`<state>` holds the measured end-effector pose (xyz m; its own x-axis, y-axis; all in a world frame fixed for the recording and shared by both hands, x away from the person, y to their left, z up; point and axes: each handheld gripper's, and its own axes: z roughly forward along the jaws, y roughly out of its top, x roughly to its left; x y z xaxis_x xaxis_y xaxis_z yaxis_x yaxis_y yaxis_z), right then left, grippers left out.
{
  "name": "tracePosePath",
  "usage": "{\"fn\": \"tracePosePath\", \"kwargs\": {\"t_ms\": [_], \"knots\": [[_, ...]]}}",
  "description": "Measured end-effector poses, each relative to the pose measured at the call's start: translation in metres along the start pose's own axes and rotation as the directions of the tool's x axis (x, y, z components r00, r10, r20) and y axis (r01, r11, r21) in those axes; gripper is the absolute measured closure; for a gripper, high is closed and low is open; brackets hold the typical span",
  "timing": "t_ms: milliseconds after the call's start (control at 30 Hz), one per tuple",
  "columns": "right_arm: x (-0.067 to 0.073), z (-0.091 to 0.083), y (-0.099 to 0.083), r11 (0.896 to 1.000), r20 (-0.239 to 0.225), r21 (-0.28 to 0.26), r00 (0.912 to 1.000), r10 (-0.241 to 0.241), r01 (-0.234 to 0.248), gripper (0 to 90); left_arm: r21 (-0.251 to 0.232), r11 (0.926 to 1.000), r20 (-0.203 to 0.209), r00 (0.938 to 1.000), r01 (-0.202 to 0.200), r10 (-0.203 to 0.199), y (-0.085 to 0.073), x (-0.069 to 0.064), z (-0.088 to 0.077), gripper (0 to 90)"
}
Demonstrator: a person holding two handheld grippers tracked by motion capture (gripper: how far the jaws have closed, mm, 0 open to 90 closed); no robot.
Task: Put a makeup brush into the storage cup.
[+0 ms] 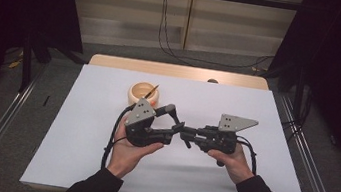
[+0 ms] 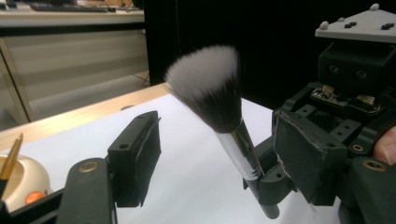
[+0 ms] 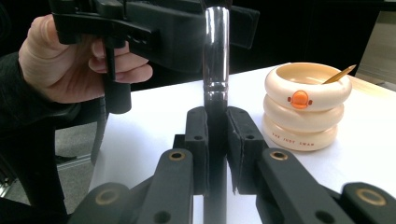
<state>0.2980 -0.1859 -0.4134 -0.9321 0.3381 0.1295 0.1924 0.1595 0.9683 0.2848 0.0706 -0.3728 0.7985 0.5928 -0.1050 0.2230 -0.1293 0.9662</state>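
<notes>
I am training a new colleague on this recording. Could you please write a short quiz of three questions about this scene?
1. True or false: the right gripper is shut on the makeup brush.
2. Which colour are the tips of the brush bristles? A) white B) red C) green
3. What stands on the white sheet behind the left gripper?

Key
1. True: its pads clamp the handle.
2. A: white tips over dark bristles.
3. A cream ringed holder with an orange mark, with a gold-coloured stick inside.
</notes>
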Motion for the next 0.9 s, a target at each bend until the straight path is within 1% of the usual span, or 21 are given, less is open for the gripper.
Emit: {"fn": "tracePosePath", "kwargs": {"t_ms": [67, 100, 133, 200, 233, 267, 300, 367, 400, 433, 467, 500, 533, 567, 600, 733, 767, 800, 833, 900], "knots": [[-0.0002, 0.0001, -0.0001, 1.000, 0.000, -0.002, 1.0000, 0.001, -0.001, 79.7, -0.003, 1.0000, -0.001, 1.0000, 0.003, -0.003, -0.0008, 0.0008, 0.0003, 38.9], [-0.0003, 0.0000, -0.0002, 1.000, 0.001, -0.003, 1.0000, 0.000, 0.000, 79.7, -0.001, 1.0000, 0.019, 0.9998, 0.001, -0.001, -0.0009, 0.0023, 0.0002, 41.5], [-0.0005, -0.0002, -0.0002, 1.000, 0.004, -0.004, 1.0000, 0.000, 0.000, 79.7, -0.006, 0.9999, 0.023, 0.9997, 0.009, -0.009, -0.0012, 0.0026, 0.0000, 42.9], [-0.0003, 0.0000, -0.0004, 1.000, 0.000, 0.002, 1.0000, -0.003, 0.003, 79.7, -0.005, 1.0000, 0.027, 0.9996, 0.007, -0.007, -0.0011, 0.0019, 0.0001, 47.0], [-0.0001, 0.0003, -0.0005, 1.000, 0.002, 0.005, 1.0000, -0.008, 0.008, 79.7, -0.002, 1.0000, 0.022, 0.9998, 0.000, 0.000, -0.0011, 0.0014, 0.0001, 48.4], [0.0002, 0.0008, -0.0007, 1.000, 0.003, 0.006, 1.0000, -0.009, 0.009, 79.6, 0.000, 1.0000, 0.026, 0.9997, -0.001, 0.001, -0.0013, 0.0010, 0.0007, 49.2], [0.0004, 0.0014, -0.0007, 1.000, 0.001, 0.004, 1.0000, -0.009, 0.009, 79.7, 0.001, 0.9999, 0.031, 0.9995, 0.010, -0.010, -0.0016, 0.0003, 0.0014, 51.3], [0.0004, 0.0016, -0.0009, 1.000, 0.002, 0.003, 1.0000, -0.008, 0.008, 79.6, 0.004, 1.0000, 0.042, 0.9991, 0.008, -0.008, -0.0026, 0.0007, 0.0019, 52.7], [0.0003, 0.0016, -0.0010, 1.000, 0.003, 0.003, 1.0000, -0.008, 0.008, 79.7, -0.003, 0.9994, 0.039, 0.9987, 0.033, -0.033, -0.0031, 0.0009, 0.0025, 52.2], [0.0001, 0.0015, -0.0012, 1.000, 0.006, 0.003, 1.0000, -0.007, 0.007, 79.7, -0.003, 0.9985, 0.051, 0.9972, 0.054, -0.054, -0.0038, 0.0026, 0.0025, 51.2], [-0.0001, 0.0011, -0.0012, 1.000, 0.008, 0.002, 0.9999, -0.006, 0.006, 79.7, 0.001, 0.9981, 0.046, 0.9970, 0.062, -0.062, -0.0042, 0.0028, 0.0025, 52.6], [-0.0003, 0.0010, -0.0011, 1.000, 0.008, 0.001, 1.0000, -0.005, 0.005, 79.7, 0.003, 0.9983, 0.054, 0.9968, 0.058, -0.058, -0.0049, 0.0043, 0.0024, 55.1], [-0.0005, 0.0008, -0.0011, 1.000, 0.009, 0.000, 0.9999, -0.004, 0.004, 79.7, 0.008, 0.9982, 0.053, 0.9968, 0.060, -0.060, -0.0051, 0.0045, 0.0021, 55.8], [-0.0007, 0.0007, -0.0011, 1.000, 0.010, 0.000, 0.9999, -0.003, 0.003, 79.6, 0.000, 0.9976, 0.055, 0.9961, 0.069, -0.069, -0.0049, 0.0043, 0.0023, 56.9], [-0.0010, 0.0006, -0.0015, 1.000, 0.014, 0.003, 0.9999, -0.003, 0.003, 79.7, 0.007, 0.9978, 0.048, 0.9966, 0.066, -0.066, -0.0044, 0.0041, 0.0019, 59.7], [-0.0007, 0.0021, -0.0030, 1.000, 0.010, 0.006, 0.9999, 0.000, 0.000, 79.7, 0.009, 0.9979, 0.065, 0.9958, 0.064, -0.065, -0.0041, 0.0030, 0.0024, 68.8], [-0.0006, 0.0025, -0.0032, 1.000, 0.006, 0.007, 1.0000, 0.003, -0.003, 79.7, 0.006, 0.9975, 0.074, 0.9948, 0.070, -0.070, -0.0043, 0.0033, 0.0028, 69.7], [-0.0006, 0.0026, -0.0035, 1.000, 0.014, 0.009, 0.9999, 0.000, 0.000, 79.7, 0.004, 0.9975, 0.077, 0.9945, 0.071, -0.071, -0.0043, 0.0032, 0.0029, 70.3], [-0.0005, 0.0027, -0.0035, 1.000, 0.012, 0.009, 0.9999, 0.002, -0.002, 79.7, 0.007, 0.9974, 0.066, 0.9952, 0.072, -0.073, -0.0040, 0.0026, 0.0022, 70.6], [0.0000, 0.0034, -0.0036, 1.000, 0.010, 0.007, 1.0000, 0.002, -0.002, 79.8, 0.002, 0.9974, 0.076, 0.9945, 0.072, -0.072, -0.0039, 0.0020, 0.0022, 71.8]]}}
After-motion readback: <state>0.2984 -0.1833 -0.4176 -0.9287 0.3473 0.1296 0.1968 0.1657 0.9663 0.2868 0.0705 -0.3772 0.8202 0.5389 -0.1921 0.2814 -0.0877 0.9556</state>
